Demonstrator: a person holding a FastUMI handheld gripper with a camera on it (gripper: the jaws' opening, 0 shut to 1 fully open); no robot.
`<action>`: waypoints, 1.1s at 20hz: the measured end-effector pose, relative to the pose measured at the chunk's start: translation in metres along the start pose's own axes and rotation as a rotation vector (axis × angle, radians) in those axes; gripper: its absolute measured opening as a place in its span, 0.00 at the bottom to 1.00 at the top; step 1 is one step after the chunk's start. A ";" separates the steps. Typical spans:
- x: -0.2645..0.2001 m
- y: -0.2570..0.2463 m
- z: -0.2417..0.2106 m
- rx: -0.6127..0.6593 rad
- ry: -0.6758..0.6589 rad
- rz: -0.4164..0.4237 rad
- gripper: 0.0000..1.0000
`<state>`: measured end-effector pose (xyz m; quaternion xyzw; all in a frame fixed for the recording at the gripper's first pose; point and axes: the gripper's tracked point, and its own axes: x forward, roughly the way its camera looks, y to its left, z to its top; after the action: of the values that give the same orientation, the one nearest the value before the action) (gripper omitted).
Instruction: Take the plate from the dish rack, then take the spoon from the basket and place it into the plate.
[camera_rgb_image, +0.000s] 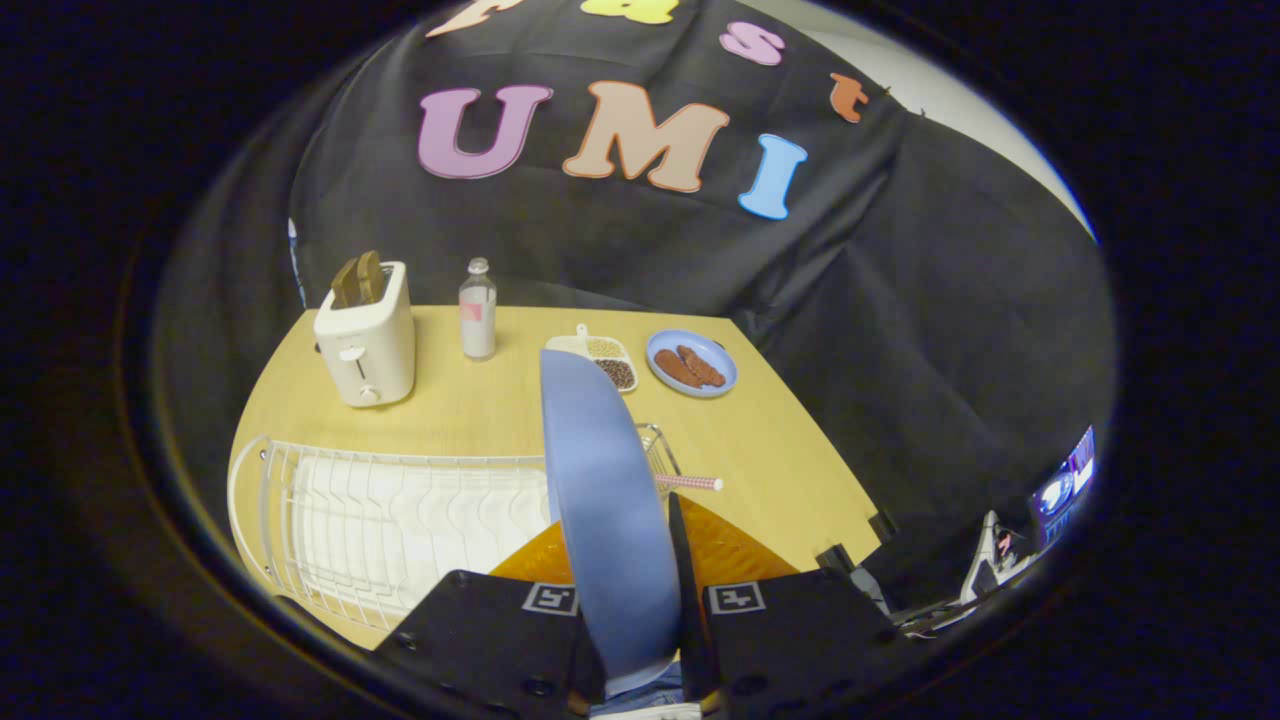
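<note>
The gripper (640, 640) had the plate (610, 520) pinched edge-on, one finger on each face of it down at the rim, so the jaws were closed on the plate. The plate stood upright between the fingers, running from them toward twelve o'clock, lifted above the dish rack (400, 520) rather than sitting in its slots.

It looked stiff and smooth, likely a hard glazed or plastic thing: light enough for a rim pinch, I judged, but slick, and held that low at the edge it could swing or slip if tipped fast. A grip further in from the rim would have been steadier.

Just under the plate, beside the fingers, sat an orange basket (730, 555), and a pink-patterned handle (690, 483) poked out toward two o'clock. That I took for the spoon, thin and light, best taken by that handle.

The rack lay at nine to ten o'clock of the fingers, white wire, its slots bare.

Further out on the table (780, 460) stood a toaster (367, 335) at eleven o'clock, a bottle (478, 310) near twelve, a small dish of beans (610, 360) behind the plate's top edge, and a blue plate with sausages (692, 364) at one o'clock.
</note>
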<state>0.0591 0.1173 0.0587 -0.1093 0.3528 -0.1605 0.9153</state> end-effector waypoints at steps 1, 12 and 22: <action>0.000 -0.014 0.005 0.026 -0.016 -0.011 0.32; 0.011 -0.165 -0.037 0.329 0.028 -0.128 0.31; 0.081 -0.136 -0.142 0.407 0.356 0.125 0.31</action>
<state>-0.0104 -0.0505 -0.0518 0.1288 0.4747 -0.1881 0.8501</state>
